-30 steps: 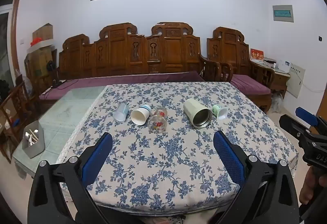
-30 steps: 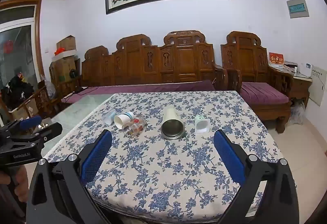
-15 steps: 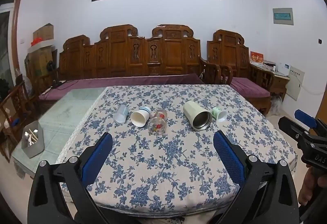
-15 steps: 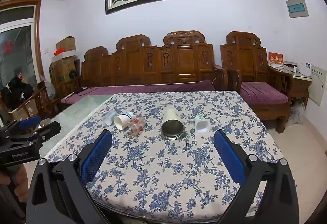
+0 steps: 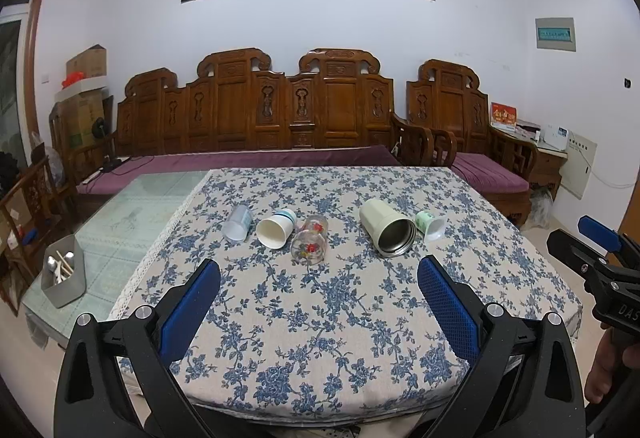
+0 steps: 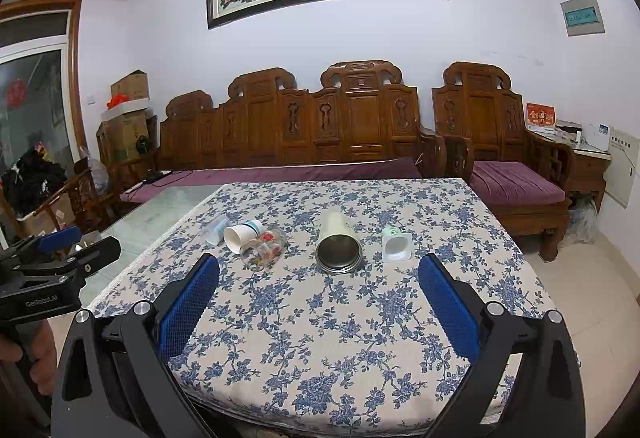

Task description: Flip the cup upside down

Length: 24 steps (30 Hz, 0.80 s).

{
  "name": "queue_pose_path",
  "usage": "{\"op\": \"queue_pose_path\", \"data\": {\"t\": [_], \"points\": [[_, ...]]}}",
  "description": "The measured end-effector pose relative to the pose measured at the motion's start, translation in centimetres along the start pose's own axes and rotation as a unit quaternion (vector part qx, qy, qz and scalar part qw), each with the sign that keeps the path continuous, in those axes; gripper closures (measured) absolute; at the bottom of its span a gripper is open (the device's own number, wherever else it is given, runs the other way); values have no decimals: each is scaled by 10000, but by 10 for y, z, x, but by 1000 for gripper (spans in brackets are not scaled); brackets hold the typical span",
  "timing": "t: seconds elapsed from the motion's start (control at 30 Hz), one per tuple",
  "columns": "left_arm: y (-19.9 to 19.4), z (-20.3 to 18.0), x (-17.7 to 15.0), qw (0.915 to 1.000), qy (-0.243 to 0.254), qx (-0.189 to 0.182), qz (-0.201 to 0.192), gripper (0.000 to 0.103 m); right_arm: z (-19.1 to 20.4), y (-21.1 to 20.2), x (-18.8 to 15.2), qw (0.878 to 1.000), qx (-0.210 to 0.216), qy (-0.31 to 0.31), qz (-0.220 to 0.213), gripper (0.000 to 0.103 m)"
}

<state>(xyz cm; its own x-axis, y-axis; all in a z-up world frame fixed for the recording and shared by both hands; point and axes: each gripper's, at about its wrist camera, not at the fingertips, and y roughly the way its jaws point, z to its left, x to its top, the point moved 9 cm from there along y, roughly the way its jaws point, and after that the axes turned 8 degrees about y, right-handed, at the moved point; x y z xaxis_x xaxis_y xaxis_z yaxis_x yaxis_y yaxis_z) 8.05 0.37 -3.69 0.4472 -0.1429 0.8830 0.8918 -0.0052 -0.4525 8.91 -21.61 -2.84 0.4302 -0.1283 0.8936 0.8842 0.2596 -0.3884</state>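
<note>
Since the earlier frames both grippers have drawn back slightly from the row of cups, which now sits a little higher and farther off in each view; none of the cups has shifted.

Left wrist view: the left gripper (image 5: 318,298) hovers over the near part of the tablecloth (image 5: 320,338) with its jaws wide apart and nothing between them. Five cups lie on their sides in a row across the cloth: a clear plastic cup (image 5: 238,223), a white paper cup (image 5: 275,228), a flowered glass (image 5: 310,245), a pale green steel-lined tumbler (image 5: 386,227) and a small green cup (image 5: 430,224). The paper cup and glass lie just beside each other (whether they touch, I cannot tell). A grey utensil box (image 5: 63,276) stands on the bare table at left.

Right wrist view: the right gripper (image 6: 319,296) also hovers, jaws wide apart and empty. Here the tumbler (image 6: 338,244) lies mouth toward the camera, roughly centred between the fingers, well beyond them, with the small green cup (image 6: 395,244) near on its right.
</note>
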Motion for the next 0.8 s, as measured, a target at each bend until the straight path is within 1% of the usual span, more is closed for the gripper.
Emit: {"op": "queue_pose_path", "data": {"t": [0.77,0.8], "points": [[-1,-1,3,10000,-11,7,-30,8,0,-2,2,10000,7,5,-9,3],[-1,-1,4,10000,-13,5,-32,8,5,-5,6,10000,8,4,-8,3]]}}
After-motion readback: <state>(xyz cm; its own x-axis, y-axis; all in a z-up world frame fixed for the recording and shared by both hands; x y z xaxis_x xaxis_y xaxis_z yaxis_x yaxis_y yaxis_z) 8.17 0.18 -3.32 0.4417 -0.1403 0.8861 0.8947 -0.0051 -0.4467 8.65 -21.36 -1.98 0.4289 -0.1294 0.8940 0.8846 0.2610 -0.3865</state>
